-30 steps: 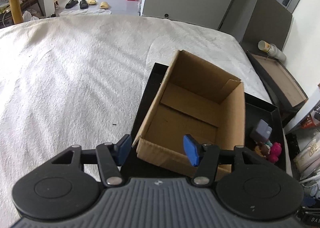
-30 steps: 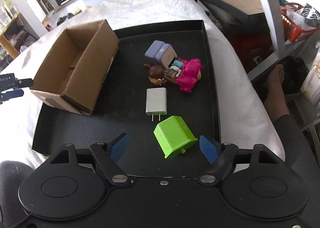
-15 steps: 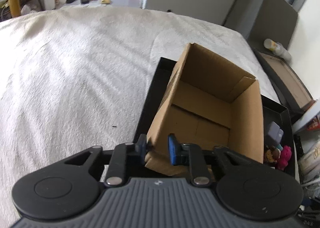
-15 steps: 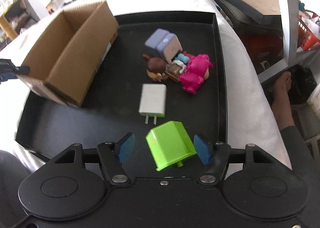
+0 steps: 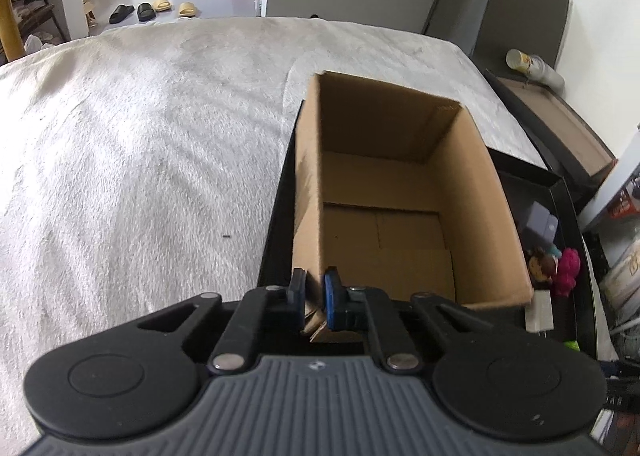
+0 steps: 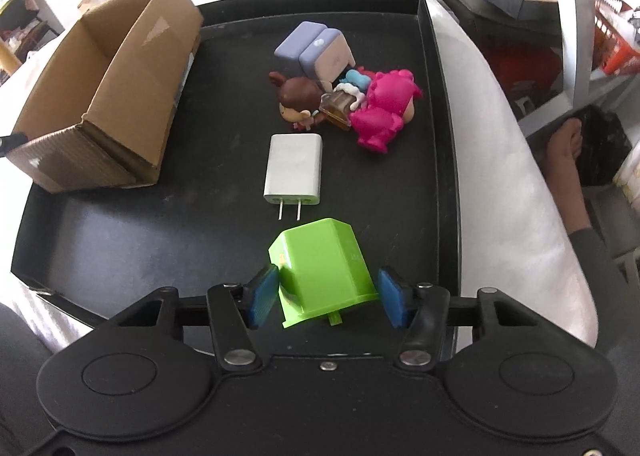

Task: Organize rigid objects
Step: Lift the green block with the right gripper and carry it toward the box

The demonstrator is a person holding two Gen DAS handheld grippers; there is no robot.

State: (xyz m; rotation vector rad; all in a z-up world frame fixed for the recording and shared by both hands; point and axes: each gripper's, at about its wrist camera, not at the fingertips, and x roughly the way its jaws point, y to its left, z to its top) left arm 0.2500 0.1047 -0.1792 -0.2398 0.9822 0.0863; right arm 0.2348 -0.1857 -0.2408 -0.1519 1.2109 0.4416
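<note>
Between right claw [image 6: 326,298] spread pads: green block [image 6: 322,270]; left claw [image 5: 315,302] clenched on cardboard box [image 5: 400,192] corner.

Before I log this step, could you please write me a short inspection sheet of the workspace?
Surface: black tray on a white blanket.
Job's things: empty cardboard box; green block; white charger; lilac case; brown figurine; pink figurine.
Clutter: nothing seen.
Grippers: left gripper shut on the box's near corner; right gripper open around the green block.
Cables: nothing seen.
Surroundings: slippers on the floor; orange basket.
</note>
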